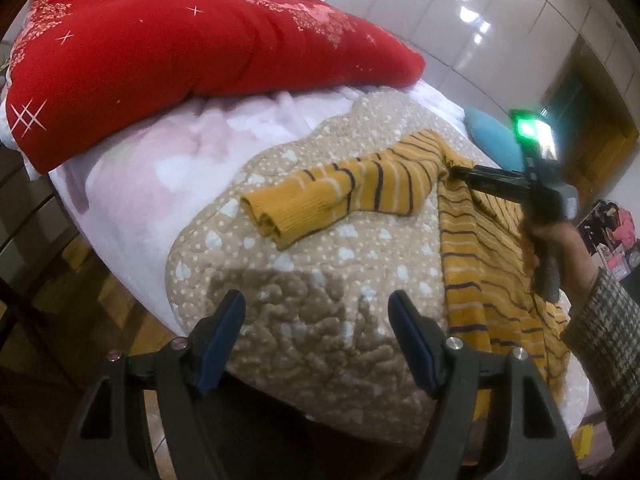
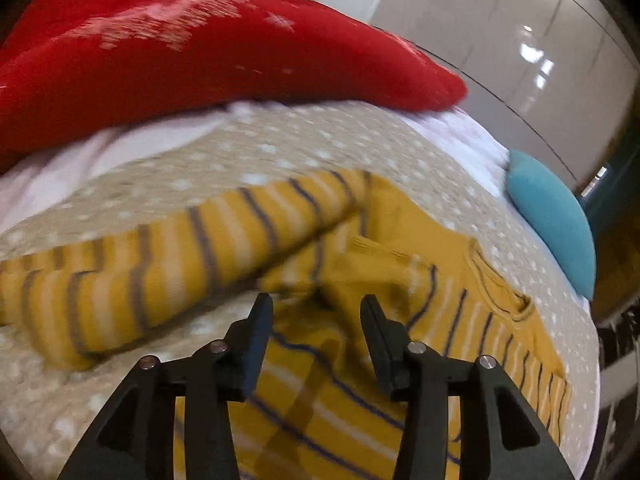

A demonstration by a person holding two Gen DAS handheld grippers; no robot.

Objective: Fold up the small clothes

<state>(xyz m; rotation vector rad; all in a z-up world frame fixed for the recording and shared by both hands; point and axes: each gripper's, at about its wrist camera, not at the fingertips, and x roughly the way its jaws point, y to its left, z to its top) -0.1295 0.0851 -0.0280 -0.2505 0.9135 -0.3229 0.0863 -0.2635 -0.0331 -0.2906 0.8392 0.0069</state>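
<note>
A mustard striped sweater (image 1: 472, 240) lies spread on the bed's dotted beige quilt (image 1: 320, 248), at the right of the left wrist frame. The left gripper (image 1: 316, 320) hangs over bare quilt with jaws wide apart, holding nothing. The right gripper (image 2: 316, 312) hovers over the sweater's body beside its sleeve (image 2: 168, 260), jaws open and empty.

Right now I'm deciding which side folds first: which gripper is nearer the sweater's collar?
Right. The right gripper hangs over the sweater beside its collar, jaws open. The left gripper hangs over bare quilt, off the sweater's side.
</note>
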